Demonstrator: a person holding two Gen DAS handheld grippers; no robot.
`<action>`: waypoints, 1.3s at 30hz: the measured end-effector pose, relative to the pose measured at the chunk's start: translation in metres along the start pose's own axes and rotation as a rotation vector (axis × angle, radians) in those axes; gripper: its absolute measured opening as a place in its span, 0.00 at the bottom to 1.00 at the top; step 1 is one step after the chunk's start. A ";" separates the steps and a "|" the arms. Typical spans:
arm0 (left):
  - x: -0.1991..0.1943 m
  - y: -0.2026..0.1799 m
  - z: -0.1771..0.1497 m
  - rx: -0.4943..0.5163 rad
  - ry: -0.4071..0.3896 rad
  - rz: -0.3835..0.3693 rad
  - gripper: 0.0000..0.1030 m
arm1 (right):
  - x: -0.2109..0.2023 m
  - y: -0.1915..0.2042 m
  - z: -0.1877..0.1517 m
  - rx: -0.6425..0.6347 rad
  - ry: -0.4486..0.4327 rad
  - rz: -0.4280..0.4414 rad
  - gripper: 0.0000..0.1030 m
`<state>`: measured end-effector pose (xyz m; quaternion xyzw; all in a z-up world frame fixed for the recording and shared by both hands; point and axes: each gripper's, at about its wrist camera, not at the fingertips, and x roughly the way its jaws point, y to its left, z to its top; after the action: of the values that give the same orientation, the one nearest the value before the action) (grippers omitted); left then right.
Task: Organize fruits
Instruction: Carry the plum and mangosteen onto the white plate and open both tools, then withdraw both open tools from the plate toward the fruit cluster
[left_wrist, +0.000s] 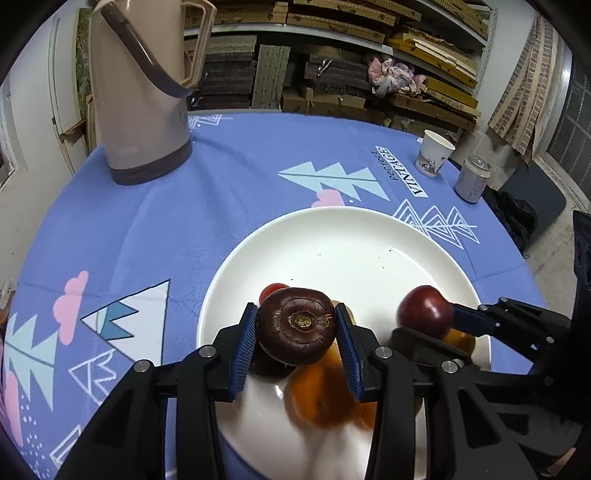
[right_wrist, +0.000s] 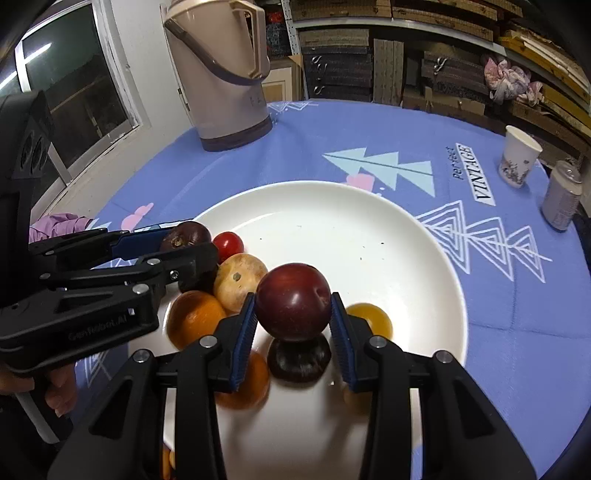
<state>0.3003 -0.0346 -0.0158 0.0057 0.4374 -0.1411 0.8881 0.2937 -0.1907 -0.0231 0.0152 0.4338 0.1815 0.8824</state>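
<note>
Left wrist view first: my left claw (left_wrist: 297, 326) is clamped on a dark brown mangosteen (left_wrist: 296, 325), its blue pads pressed to both sides, held above the near part of the white plate (left_wrist: 332, 236). Under it lie an orange (left_wrist: 325, 398), blurred, and a small red tomato (left_wrist: 272, 290) peeking out behind the mangosteen. To the right, my right claw (left_wrist: 439, 319) comes in from the side, gripping a dark red plum (left_wrist: 424, 306) over the same plate. The plate sits on a surface covered with a blue patterned cloth (left_wrist: 166, 221). A beige thermos jug (left_wrist: 144, 92) stands at the far left, a paper cup (left_wrist: 435, 153) and a drink can (left_wrist: 472, 179) at the far right edge.

Right wrist view: my right claw (right_wrist: 293, 308) is clenched on the plum (right_wrist: 293, 301), lifted over the plate (right_wrist: 369, 221). Directly below it rests a second dark fruit (right_wrist: 299, 360). Around it on the plate lie two oranges (right_wrist: 194, 317), a tan round fruit (right_wrist: 238, 282), a small yellow fruit (right_wrist: 371, 317) and the tomato (right_wrist: 228, 244). My left claw (right_wrist: 188, 245) enters from the left, holding the mangosteen (right_wrist: 186, 234) at the plate's left edge.
</note>
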 end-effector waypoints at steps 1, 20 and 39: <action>0.003 0.000 0.002 -0.002 0.003 0.000 0.41 | 0.003 -0.001 0.001 0.004 0.002 0.000 0.37; -0.040 -0.006 -0.028 0.006 -0.011 -0.008 0.78 | -0.064 -0.011 -0.039 0.067 -0.080 0.028 0.64; -0.110 0.003 -0.138 0.002 0.006 0.005 0.88 | -0.145 -0.005 -0.179 0.013 -0.095 -0.105 0.81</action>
<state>0.1302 0.0132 -0.0162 0.0080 0.4398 -0.1391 0.8872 0.0759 -0.2671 -0.0251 0.0069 0.3927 0.1312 0.9102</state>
